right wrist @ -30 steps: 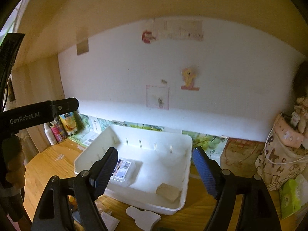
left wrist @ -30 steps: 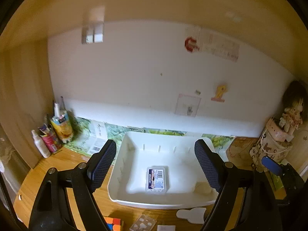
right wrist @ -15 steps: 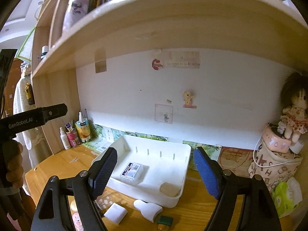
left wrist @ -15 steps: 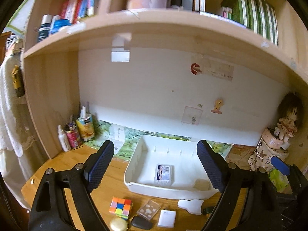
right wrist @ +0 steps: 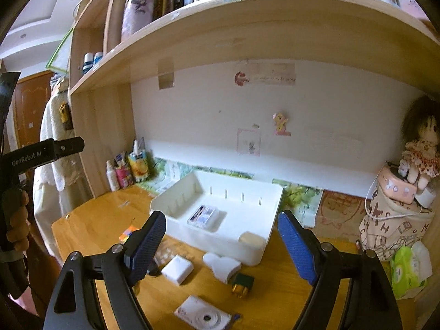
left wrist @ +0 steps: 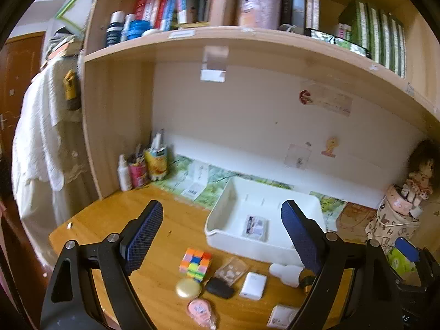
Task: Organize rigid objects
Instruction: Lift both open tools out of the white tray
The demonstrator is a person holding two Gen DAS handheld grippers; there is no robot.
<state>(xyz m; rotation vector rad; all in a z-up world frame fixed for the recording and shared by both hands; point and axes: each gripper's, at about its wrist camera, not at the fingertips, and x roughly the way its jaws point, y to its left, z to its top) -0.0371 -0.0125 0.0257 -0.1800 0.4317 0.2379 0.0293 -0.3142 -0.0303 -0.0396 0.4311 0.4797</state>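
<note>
Both the left gripper (left wrist: 220, 236) and right gripper (right wrist: 221, 243) hang spread and empty above the desk, between picks I'd say (next: drop onto the cube (left wrist: 195, 264) just below-ahead), white tray (left wrist: 220, 214) beyond

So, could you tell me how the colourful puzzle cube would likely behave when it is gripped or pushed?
The puzzle cube looks stiff, with flat faces, so it should slide, not roll. Its glossy tiles may be slippery, and its layers might twist under an off-centre squeeze.

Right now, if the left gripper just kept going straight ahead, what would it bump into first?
Probably the white tray: the open left gripper points at its near wall, above the cube. Depth is uncertain.
</note>
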